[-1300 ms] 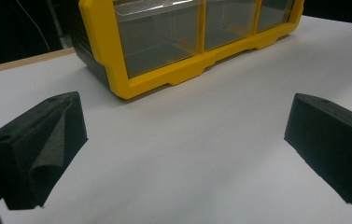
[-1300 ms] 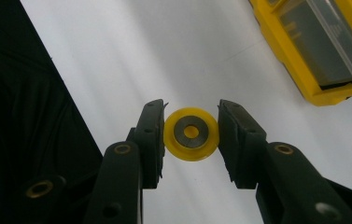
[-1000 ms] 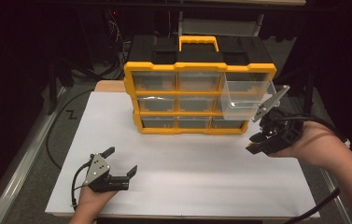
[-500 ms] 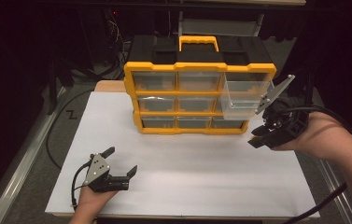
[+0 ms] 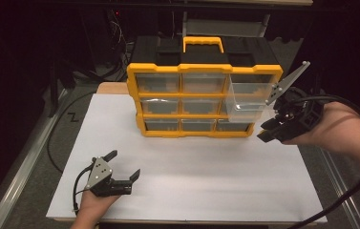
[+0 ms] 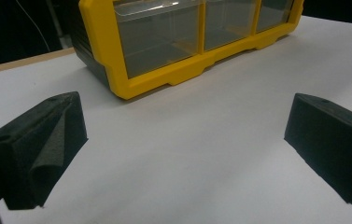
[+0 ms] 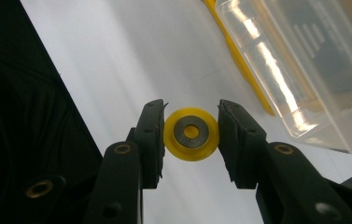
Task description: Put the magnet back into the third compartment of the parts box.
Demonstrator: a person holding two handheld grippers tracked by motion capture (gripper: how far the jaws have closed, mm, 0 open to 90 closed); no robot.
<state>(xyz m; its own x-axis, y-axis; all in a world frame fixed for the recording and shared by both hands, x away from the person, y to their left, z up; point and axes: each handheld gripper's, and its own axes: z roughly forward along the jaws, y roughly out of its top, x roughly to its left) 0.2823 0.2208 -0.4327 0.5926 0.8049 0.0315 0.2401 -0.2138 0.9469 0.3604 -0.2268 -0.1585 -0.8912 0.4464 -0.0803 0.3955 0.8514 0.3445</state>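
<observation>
We kept the right tongs (image 7: 191,135) pinching the small yellow plastic wheel (image 7: 191,134) just beside the pulled-out clear plastic drawer (image 5: 250,100); the wheel needed centring above it. Left tongs (image 5: 121,168) rested spread on the near-left table (image 5: 206,181).

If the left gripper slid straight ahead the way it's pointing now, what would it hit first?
Probably the yellow organizer. The left gripper sits open over bare white tabletop, and past its jaws the cabinet's lower corner and bottom drawers come next. Depth is hard to judge, so it may graze the table first.
</observation>
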